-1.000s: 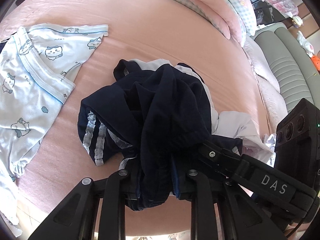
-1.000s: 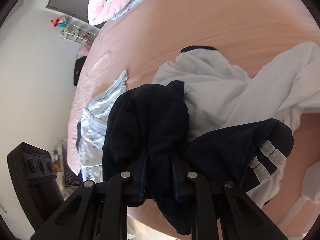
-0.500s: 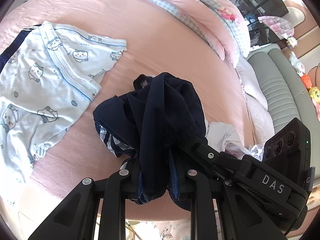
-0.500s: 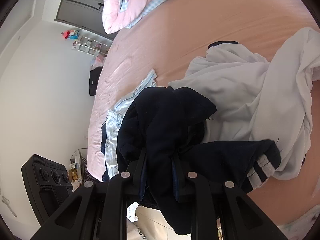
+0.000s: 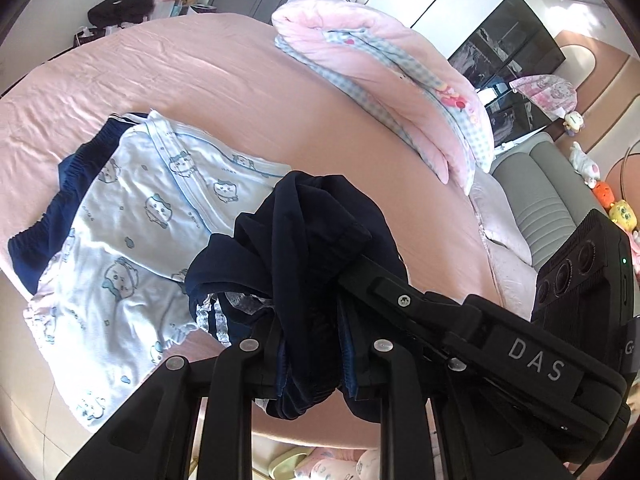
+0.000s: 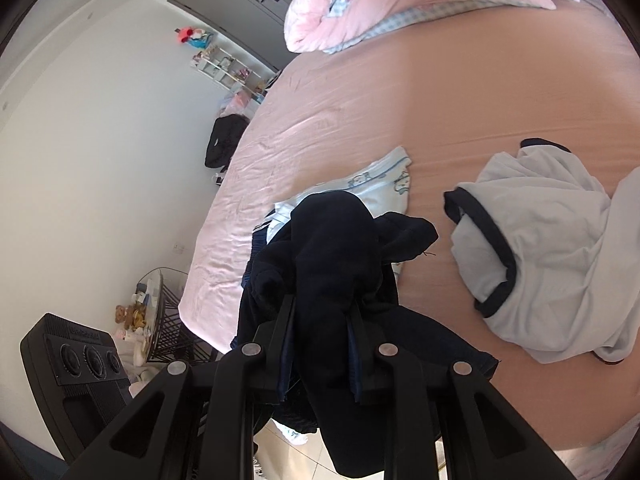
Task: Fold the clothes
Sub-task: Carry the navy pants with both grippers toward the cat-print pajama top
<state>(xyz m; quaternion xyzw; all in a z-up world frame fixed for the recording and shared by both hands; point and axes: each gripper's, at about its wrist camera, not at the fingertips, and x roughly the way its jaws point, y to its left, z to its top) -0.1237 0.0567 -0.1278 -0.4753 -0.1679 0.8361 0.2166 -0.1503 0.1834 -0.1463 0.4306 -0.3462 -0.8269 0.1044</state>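
A bunched navy garment [image 5: 304,248] with white side stripes hangs from both grippers above the pink bed. My left gripper [image 5: 312,344] is shut on it. My right gripper [image 6: 320,320] is shut on the same navy garment [image 6: 340,256], and its body shows in the left wrist view [image 5: 480,336] close beside the left one. A light blue printed garment [image 5: 140,240] lies flat on the bed to the left, over another navy piece [image 5: 52,216]. A white shirt with navy trim [image 6: 540,248] lies crumpled to the right.
A folded pink quilt [image 5: 392,80] lies at the far side of the bed [image 5: 200,64]. A grey sofa [image 5: 540,208] with soft toys stands to the right. A wire side table [image 6: 164,312] stands by the bed's left edge. Tiled floor shows below.
Both grippers have lifted the navy garment up off the white shirt and carried it left, over the edge of the light blue garment. The views now look further across the room.
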